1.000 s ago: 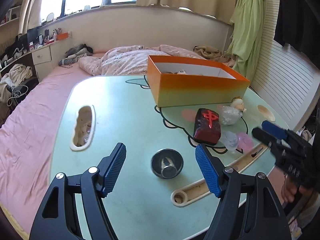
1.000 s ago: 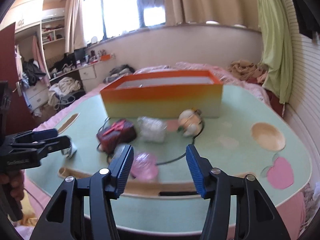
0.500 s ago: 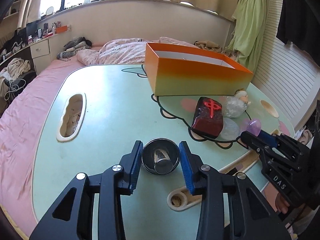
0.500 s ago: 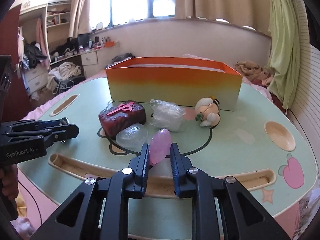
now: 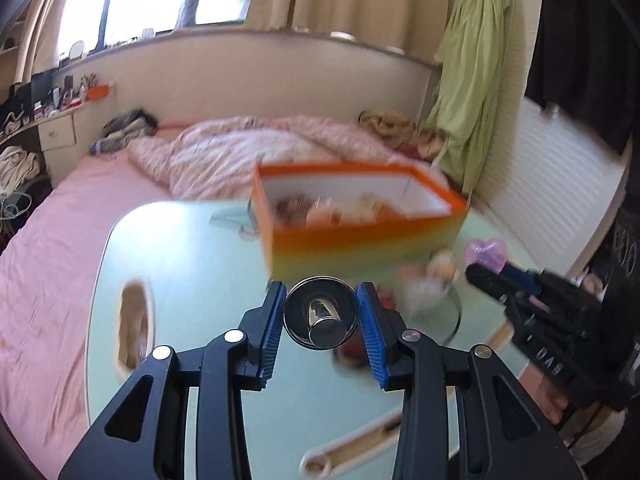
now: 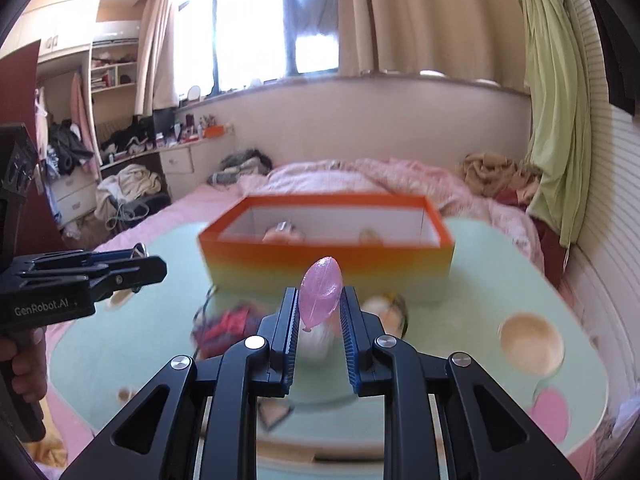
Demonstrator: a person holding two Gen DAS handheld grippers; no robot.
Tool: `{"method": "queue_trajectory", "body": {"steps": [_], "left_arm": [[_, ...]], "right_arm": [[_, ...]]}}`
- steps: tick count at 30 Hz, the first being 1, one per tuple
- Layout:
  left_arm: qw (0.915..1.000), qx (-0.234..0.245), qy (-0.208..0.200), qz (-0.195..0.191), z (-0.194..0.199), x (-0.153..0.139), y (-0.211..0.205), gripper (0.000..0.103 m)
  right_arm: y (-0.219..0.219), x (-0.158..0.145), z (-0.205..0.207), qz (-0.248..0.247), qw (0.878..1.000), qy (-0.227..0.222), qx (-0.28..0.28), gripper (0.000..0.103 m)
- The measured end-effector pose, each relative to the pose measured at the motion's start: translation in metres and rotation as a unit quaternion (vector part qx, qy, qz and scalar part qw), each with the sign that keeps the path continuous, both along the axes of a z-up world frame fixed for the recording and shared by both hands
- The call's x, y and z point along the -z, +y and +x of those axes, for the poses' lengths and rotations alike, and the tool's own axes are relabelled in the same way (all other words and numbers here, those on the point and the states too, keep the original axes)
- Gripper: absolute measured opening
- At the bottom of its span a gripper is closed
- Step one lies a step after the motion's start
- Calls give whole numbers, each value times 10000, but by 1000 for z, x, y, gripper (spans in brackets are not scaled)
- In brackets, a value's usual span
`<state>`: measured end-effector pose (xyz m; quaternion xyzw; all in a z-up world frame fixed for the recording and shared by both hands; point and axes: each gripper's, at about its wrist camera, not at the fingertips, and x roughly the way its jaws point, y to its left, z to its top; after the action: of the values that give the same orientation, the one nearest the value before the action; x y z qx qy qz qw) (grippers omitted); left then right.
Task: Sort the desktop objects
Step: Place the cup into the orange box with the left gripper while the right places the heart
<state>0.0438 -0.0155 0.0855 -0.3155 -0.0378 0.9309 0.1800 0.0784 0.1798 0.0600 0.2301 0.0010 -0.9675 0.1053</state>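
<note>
My left gripper (image 5: 321, 312) is shut on a small shiny steel cup (image 5: 321, 318), held above the pale green table (image 5: 180, 280). My right gripper (image 6: 319, 309) is shut on a pink glittery heart (image 6: 320, 291), seen edge-on and lifted off the table. In the left wrist view the same heart (image 5: 486, 254) shows at the tip of the right gripper (image 5: 486, 276). The orange box (image 6: 326, 256) stands at the far side of the table, open-topped, with a few small things inside. A dark red block (image 6: 230, 322), a clear wrapped item and a small round doll (image 6: 386, 312) lie blurred below the grippers.
The left gripper (image 6: 132, 266) and the hand holding it come in from the left of the right wrist view. A pink bed (image 5: 60, 240) with a rumpled quilt lies behind the table. Oval cut-outs (image 5: 134, 326) and a groove mark the tabletop.
Both grippers closed, the left on the steel cup and the right on the pink heart, then lifted them off the table. The view now looks down into the orange box.
</note>
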Motion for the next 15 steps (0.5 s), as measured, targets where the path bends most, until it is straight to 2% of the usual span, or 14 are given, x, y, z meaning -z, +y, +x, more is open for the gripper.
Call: {"method": "queue_trajectory", "body": {"steps": [3, 7, 9, 15], "left_arm": [[9998, 58, -140, 142, -33, -12, 9, 39], [9986, 176, -499, 14, -80, -17, 27, 39], [9970, 207, -741, -61, -110, -13, 36, 39], [9956, 27, -905, -231, -151, 5, 49, 39]], "right_arm": [[2, -14, -25, -60, 10000, 16, 33, 19], [3, -21, -65, -99, 9997, -225, 79, 19], [2, -21, -86, -49, 9991, -396, 135, 19], [-3, -11, -142, 295, 9950, -828, 465, 20]]}}
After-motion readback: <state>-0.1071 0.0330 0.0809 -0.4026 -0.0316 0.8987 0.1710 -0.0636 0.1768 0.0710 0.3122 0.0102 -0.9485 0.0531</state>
